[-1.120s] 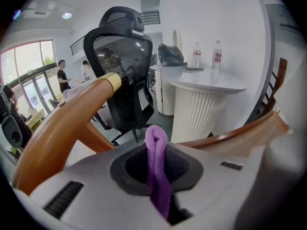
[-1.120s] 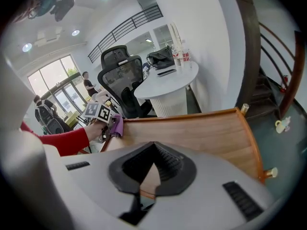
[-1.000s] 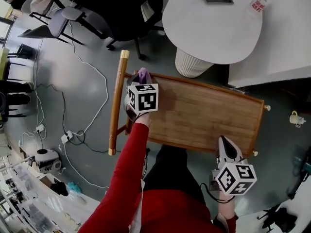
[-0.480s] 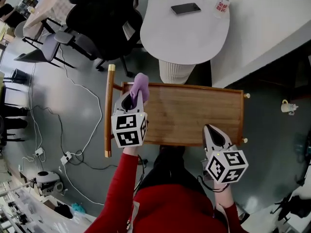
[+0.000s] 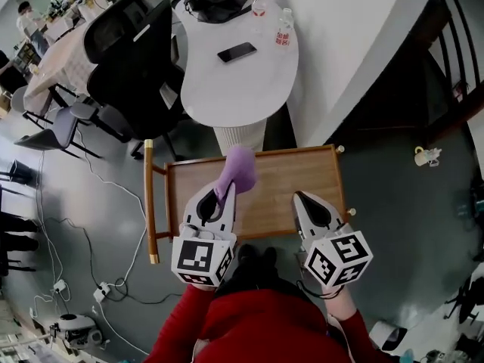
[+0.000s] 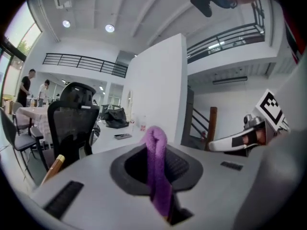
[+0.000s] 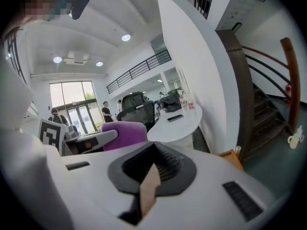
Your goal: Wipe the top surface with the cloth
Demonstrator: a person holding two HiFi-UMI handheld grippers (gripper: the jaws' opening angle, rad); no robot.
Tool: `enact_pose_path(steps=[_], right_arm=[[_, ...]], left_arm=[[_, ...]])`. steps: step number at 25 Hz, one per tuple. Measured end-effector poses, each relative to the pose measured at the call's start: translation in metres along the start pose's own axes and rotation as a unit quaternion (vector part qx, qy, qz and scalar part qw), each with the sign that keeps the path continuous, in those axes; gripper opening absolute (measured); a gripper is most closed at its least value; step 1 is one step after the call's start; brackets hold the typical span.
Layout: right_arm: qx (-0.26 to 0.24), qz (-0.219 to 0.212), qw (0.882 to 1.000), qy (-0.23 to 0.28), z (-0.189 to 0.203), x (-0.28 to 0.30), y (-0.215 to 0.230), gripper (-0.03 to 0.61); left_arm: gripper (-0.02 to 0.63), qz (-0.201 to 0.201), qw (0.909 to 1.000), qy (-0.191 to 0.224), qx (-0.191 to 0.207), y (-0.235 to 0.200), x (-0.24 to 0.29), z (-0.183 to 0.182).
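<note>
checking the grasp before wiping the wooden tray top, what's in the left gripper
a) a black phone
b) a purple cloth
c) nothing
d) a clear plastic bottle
b: the left gripper view shows the left gripper shut on the soft purple cloth, whose folded end sticks out past its jaws.
</note>
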State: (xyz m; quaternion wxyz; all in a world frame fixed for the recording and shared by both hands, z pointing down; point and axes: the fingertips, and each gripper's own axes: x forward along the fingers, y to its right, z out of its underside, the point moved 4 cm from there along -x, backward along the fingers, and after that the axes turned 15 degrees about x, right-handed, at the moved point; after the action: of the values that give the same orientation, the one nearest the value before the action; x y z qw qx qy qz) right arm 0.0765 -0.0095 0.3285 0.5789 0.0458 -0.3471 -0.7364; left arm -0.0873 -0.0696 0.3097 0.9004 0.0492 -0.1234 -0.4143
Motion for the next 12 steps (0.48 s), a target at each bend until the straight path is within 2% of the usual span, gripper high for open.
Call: enact_pose_path(steps=[4, 12], right_arm=[[-0.006, -0.005, 0.999, 0.031, -0.010, -0.017, -0.003, 0.003], [-0.020, -0.012, 0.998, 0.061, -0.016, -0.032, -0.004, 0.003]], left_arm=[[0.049, 0.029, 0.9991, 0.025, 0.019, 0.026, 0.002, -0.016], [0.049, 0.060, 0.9970, 0.029, 0.040, 0.056, 0.005, -0.020]])
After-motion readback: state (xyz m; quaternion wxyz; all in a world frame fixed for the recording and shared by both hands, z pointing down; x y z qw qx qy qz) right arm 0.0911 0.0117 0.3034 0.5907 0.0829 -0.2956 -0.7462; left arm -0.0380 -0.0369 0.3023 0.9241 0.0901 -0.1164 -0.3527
